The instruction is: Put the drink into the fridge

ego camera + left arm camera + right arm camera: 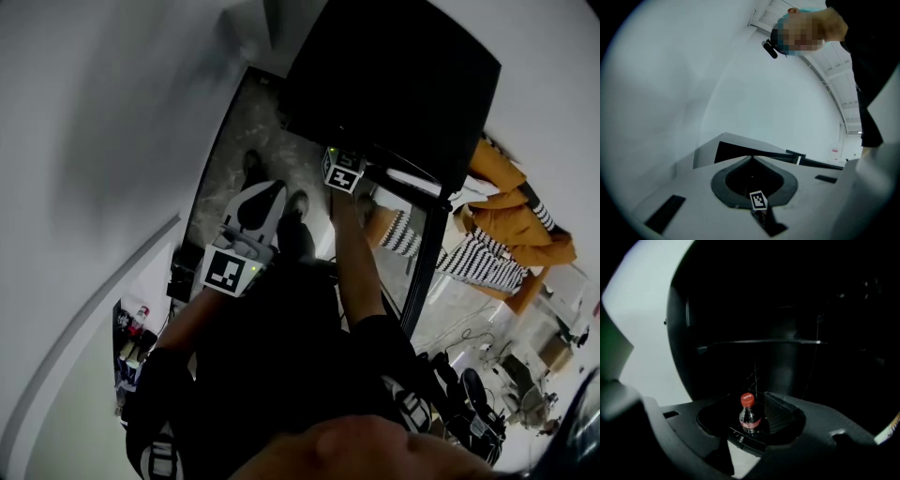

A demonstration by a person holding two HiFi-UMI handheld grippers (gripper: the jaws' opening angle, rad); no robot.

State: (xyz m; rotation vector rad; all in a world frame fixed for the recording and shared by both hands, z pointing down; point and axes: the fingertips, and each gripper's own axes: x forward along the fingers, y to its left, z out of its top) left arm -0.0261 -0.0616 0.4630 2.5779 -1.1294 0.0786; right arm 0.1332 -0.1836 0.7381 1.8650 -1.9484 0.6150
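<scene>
Judging by position, the task stands about midway. The right gripper [752, 404] is closed to bottle width on the drink [749, 419], a red-capped cola bottle held upright, with the pad [780, 412] at the bottle's 3 o'clock side. The fridge [787, 310] stands open, its dark interior and shelf [764, 342] at 12 o'clock ahead, and the bottle appears not yet inside. The left gripper [752, 158], jaws together on nothing, faces a bare wall [740, 84]. Remaining: carry in, set down, release.
</scene>
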